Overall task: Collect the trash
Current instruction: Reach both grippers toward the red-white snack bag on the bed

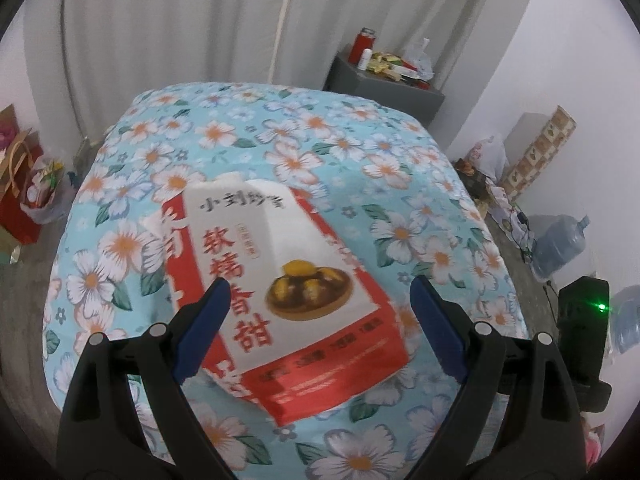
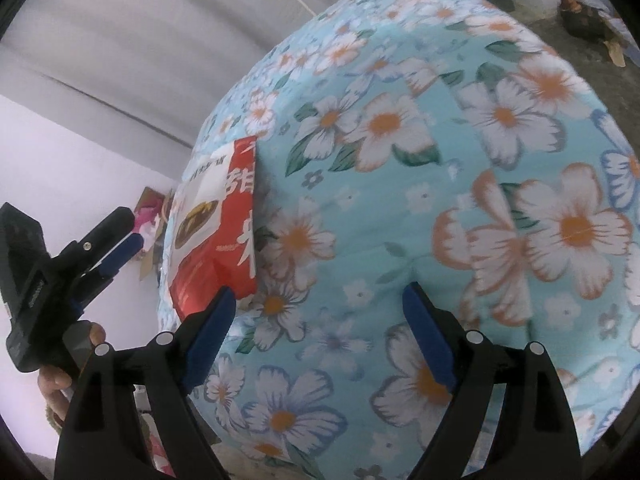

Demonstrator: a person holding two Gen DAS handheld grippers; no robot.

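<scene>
Left gripper nearest the lens: black arms, blue pads, jaws spread wide, hovering over a red-and-white paper bag. Left pad overlaps the bag's edge in the left wrist view; contact cannot be told. Nothing gripped.

Bag lies flat on a blue floral quilt, near the middle of the bed. Print: brown dish of yellow chestnut-like food; large red characters down the front, the lowest readable as 香甜; a smaller dark line of characters on top, too blurred to read.

Surroundings, left wrist view: grey bedside cabinet behind the bed carrying a red flask and assorted packets; water jug on the floor at right; red gift bag at left; curtain behind.

Right gripper: jaws wide, nothing between them, over bare quilt, the bag just beside its left pad. The right wrist view also shows the left gripper held in a hand at far left.
</scene>
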